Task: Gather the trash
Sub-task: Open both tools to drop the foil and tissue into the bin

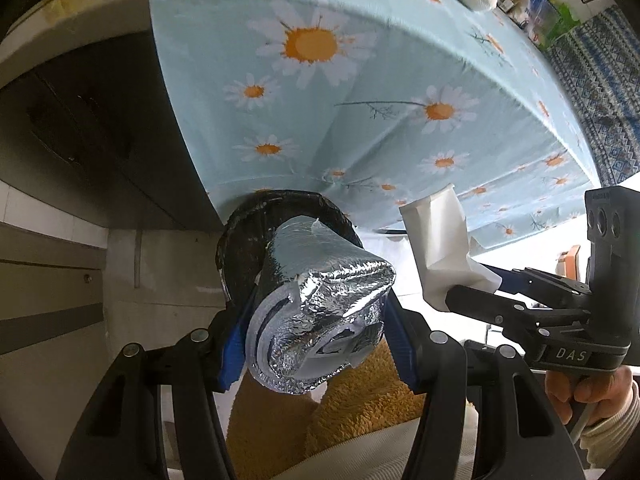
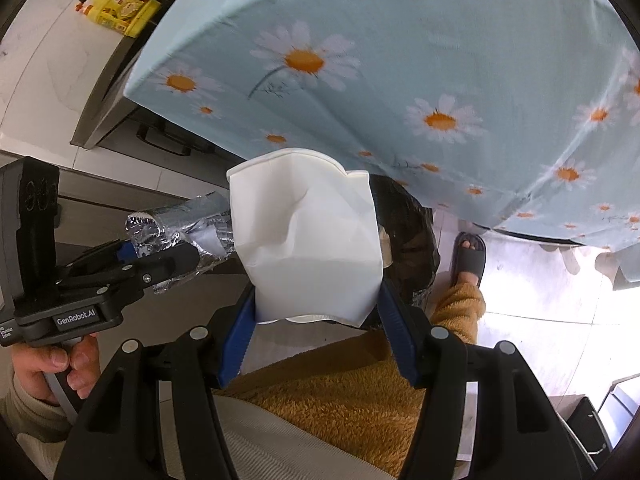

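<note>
**Two pieces of trash held over the bin**

Both of our grippers are loaded. Our left gripper [image 1: 316, 320] is clamped on a crumpled foil-lined cup [image 1: 320, 312], its blue pads pressing either side. Our right gripper [image 2: 316, 312] is closed around a flattened white paper cup [image 2: 308, 236]. The two loads hang near each other, just above the mouth of a bin lined with a black bag [image 1: 256, 232], which stands on the floor beside the table draped in a daisy-print cloth [image 1: 360, 80].

We judge the carry to be nearly finished, with the drop step in hand. Next, each load needs lining up squarely over the bin opening before its jaws part; the foil cup seems closer to the rim, while the paper cup hides much of the opening in the right wrist view.

Readable writing: "DAS" on the right gripper's body [image 1: 572, 356] and "GenRobot.AI" on the left gripper's body [image 2: 76, 320]. A yellow carton [image 2: 120, 8] on the counter bears print too small to read.
</note>
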Tool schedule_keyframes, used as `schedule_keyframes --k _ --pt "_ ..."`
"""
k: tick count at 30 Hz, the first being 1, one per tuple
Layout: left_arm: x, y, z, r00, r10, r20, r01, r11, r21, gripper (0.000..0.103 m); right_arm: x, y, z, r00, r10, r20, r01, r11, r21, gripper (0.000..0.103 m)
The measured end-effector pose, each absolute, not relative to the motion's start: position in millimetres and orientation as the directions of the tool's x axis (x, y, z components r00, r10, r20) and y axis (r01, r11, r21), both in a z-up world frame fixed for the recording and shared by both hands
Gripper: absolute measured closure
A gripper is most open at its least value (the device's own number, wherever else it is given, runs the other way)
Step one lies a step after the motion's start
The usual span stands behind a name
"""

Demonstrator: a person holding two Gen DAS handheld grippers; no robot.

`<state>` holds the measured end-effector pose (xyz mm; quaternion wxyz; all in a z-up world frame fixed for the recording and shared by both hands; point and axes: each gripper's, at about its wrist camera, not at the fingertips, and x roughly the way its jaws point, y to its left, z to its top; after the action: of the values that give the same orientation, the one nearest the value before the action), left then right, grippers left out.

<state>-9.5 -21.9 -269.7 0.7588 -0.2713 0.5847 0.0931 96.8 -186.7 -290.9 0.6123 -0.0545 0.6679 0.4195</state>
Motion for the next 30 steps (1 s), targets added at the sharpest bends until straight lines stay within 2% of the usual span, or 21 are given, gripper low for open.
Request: schedule_keyframes --k 8,12,30 --pt "-8 -19 -270 0.299 -0.177 -0.938 -0.475 0.824 -0.307 0.045 96 -187 -293 -0.248 0.448 -0.859 -0.579 0.643 0.502 0.042" --pt "-10 -15 -270 0.306 -0.188 -0.933 -0.493 0.807 -0.325 0.032 98 -187 -284 -0.221 0.474 -0.852 -0.593 0.628 0.503 0.032" --pt "-5 -8 -263 0.324 -0.177 -0.929 -0.508 0.796 -0.329 0.032 106 -189 -266 -0.178 0.508 -0.843 -0.603 0.621 0.501 0.031"
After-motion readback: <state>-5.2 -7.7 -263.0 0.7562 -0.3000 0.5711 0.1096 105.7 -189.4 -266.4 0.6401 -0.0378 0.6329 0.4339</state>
